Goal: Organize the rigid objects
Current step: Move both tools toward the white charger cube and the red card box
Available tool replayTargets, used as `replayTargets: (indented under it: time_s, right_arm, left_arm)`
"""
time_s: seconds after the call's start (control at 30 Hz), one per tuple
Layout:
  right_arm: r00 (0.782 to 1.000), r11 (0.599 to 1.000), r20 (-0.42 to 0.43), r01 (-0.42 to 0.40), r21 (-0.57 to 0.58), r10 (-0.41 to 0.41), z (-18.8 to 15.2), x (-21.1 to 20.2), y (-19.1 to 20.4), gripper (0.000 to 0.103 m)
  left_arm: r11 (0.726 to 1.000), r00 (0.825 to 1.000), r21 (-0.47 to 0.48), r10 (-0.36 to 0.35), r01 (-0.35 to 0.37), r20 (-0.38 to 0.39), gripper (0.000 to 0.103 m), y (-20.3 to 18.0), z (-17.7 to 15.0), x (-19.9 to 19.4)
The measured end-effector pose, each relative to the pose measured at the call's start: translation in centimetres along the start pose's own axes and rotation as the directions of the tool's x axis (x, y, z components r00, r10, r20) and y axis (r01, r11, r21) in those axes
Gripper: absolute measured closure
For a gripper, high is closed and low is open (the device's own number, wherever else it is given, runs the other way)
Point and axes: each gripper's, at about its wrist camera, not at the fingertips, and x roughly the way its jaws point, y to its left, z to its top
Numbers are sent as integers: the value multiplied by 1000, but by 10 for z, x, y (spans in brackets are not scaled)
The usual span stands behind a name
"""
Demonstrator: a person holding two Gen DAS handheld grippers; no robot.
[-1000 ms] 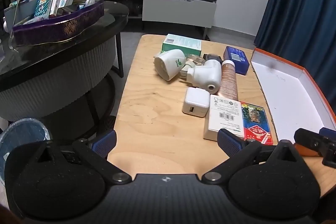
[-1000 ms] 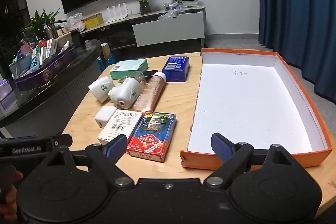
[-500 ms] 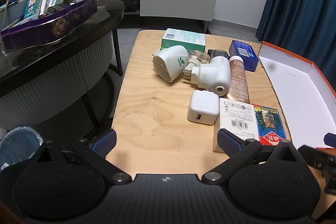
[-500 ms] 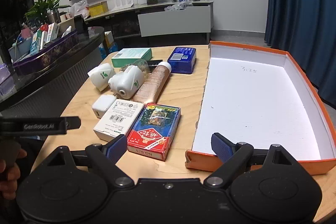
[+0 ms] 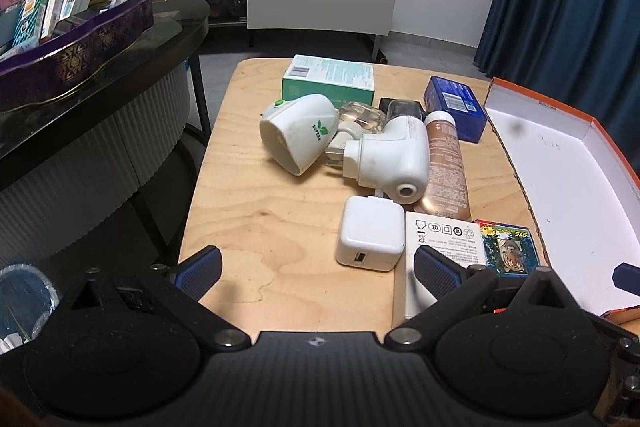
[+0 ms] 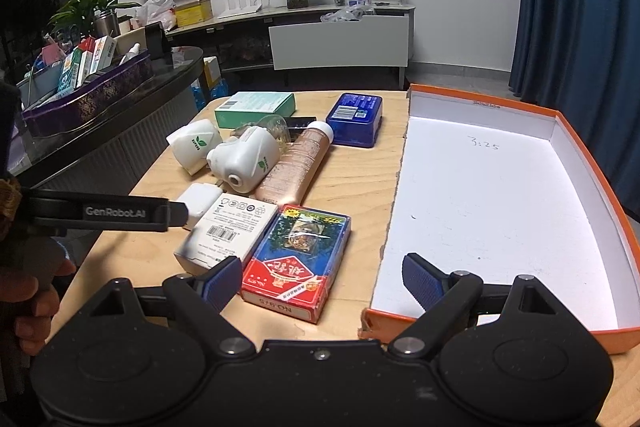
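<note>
The shallow orange cardboard box with white inside (image 6: 480,195) holds nothing; left tool (image 5: 318,267) and right tool (image 6: 322,277) both stand apart; the red-and-blue card pack (image 5: 508,243) is half hidden at 3 o'clock.

Card pack (image 6: 296,263) lies left of tray (image 6: 592,163).

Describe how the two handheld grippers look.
Both are matte black: two round housings, angled arms, silver screws, ridged blue pads on the fingers. The left gripper reads "GenRobot.AI" in white on its side, seen from the right gripper.

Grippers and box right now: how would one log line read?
left gripper: open, empty | right gripper: open, empty | box: empty | card pack, charger: on table
</note>
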Motion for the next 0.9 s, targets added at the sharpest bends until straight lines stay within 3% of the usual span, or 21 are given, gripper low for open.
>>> replayTargets:
  time_s: [0.9]
  right_arm:
    - [1000,1000,9,11,9,-11,-1,0,3,1]
  left_arm:
    - [1000,1000,18,2,-2,8,0,3,0,3]
